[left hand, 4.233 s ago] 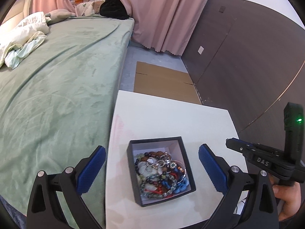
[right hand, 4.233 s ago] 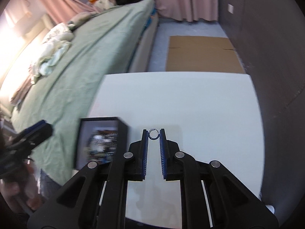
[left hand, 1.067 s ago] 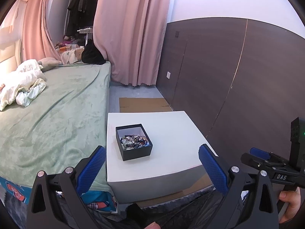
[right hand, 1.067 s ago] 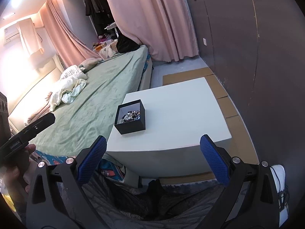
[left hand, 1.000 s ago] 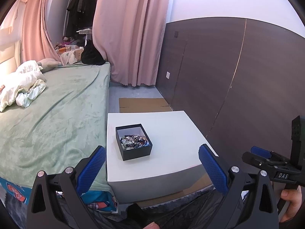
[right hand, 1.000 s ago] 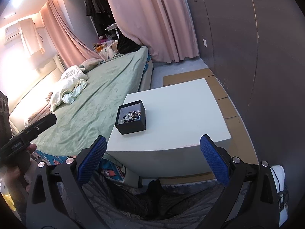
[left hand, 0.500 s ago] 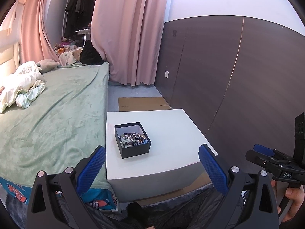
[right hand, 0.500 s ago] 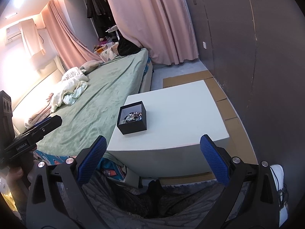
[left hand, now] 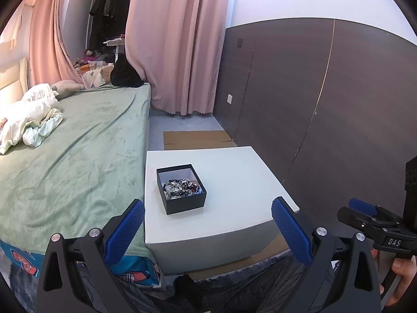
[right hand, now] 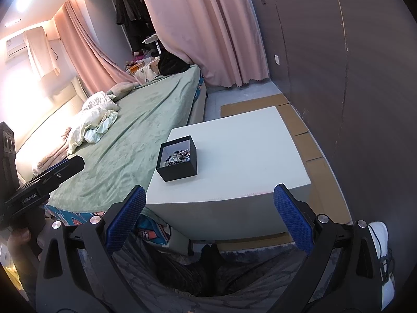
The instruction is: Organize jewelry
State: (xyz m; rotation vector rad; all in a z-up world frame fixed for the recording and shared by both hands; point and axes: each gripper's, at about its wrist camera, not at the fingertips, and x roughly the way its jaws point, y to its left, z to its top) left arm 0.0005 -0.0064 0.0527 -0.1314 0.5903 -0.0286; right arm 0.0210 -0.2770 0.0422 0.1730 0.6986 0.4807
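Left claw (left hand: pixel 207 230): blue pads spread wide, nothing between them, held back from the counter and low in front of it.
Right claw (right hand: pixel 208 224): also spread wide and empty, well short of the counter edge; in the left wrist view it shows at the far right, gripped by the person's hand (left hand: pixel 402 276).
Lap: dark patterned fabric right under both claws; a white shoe (right hand: pixel 383 258) sits at the right on the floor.
Counter (left hand: pixel 234 182): white and boxy, just past the claws, set between the bed and the dark wall.
Jewelry box (left hand: pixel 181 188): black, open-topped, white inside, standing upright on the counter's left half, nearer the bed side and toward the near edge.
Jewelry (left hand: pixel 181 184): a tangle of beads heaped in the bottom of the box; single pieces too small to tell apart. From the right wrist view the same heap (right hand: pixel 178 157) lies against the box's near-right corner.
Bed (left hand: pixel 78 156): green cover, running along the counter's left side; crumpled pale bedding (left hand: pixel 28 120) lies farther up it.
Cardboard (left hand: pixel 195 138): flat on the floor beyond the counter.
Wall panel (left hand: pixel 299 91): dark brown, along the right.
Curtains (left hand: pixel 177 41): pink, hanging at the far end of the room.
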